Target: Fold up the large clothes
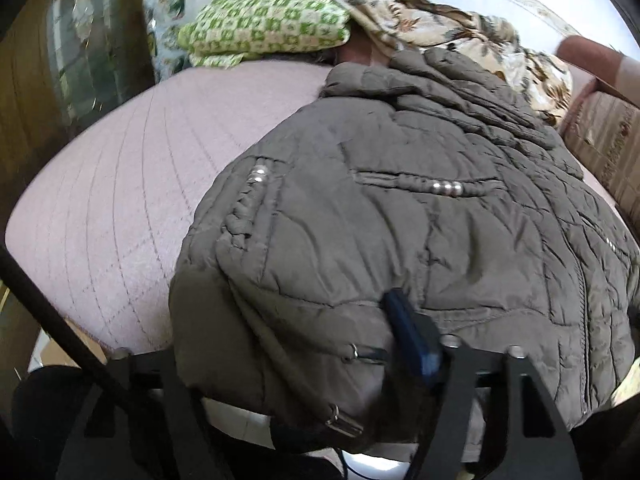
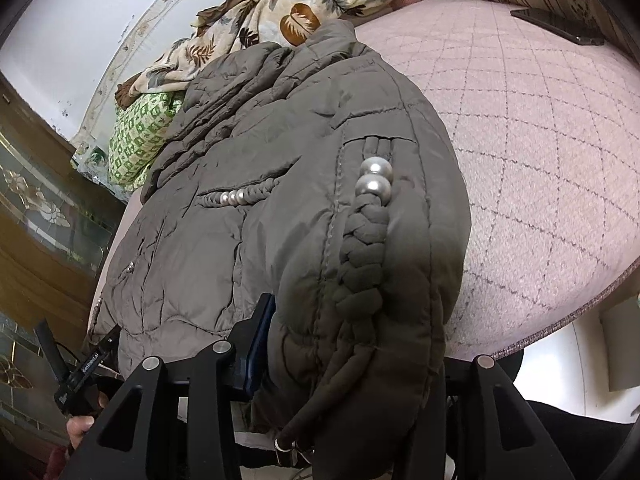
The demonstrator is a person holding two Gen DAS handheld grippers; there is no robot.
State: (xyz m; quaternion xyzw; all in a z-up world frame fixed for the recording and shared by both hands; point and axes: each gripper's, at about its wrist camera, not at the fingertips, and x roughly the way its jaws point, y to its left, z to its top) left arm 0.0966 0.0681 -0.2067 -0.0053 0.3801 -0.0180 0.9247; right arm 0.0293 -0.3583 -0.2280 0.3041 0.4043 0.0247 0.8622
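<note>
Matt quilted cloth jacket (image 1: 400, 216) with glossy pearls (image 2: 374, 178) on textured bedcover (image 2: 540, 128).

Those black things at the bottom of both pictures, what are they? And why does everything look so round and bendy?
They are grabbing tools. A person holds one in each hand, and each tool carries a small camera looking forward along its two fingers. The lens is very wide, so straight things look curved.

One picture is from the left gripper, the other from the right gripper. Both have their jaws closed on the near edge of a big grey-brown puffy jacket, which has little pearls sewn on. In each picture one blue finger pad shows; the other finger is hidden under cloth.

The jacket lies on a pink quilted bed. Behind it are a leafy blanket, a green checked pillow and a dark phone.
</note>
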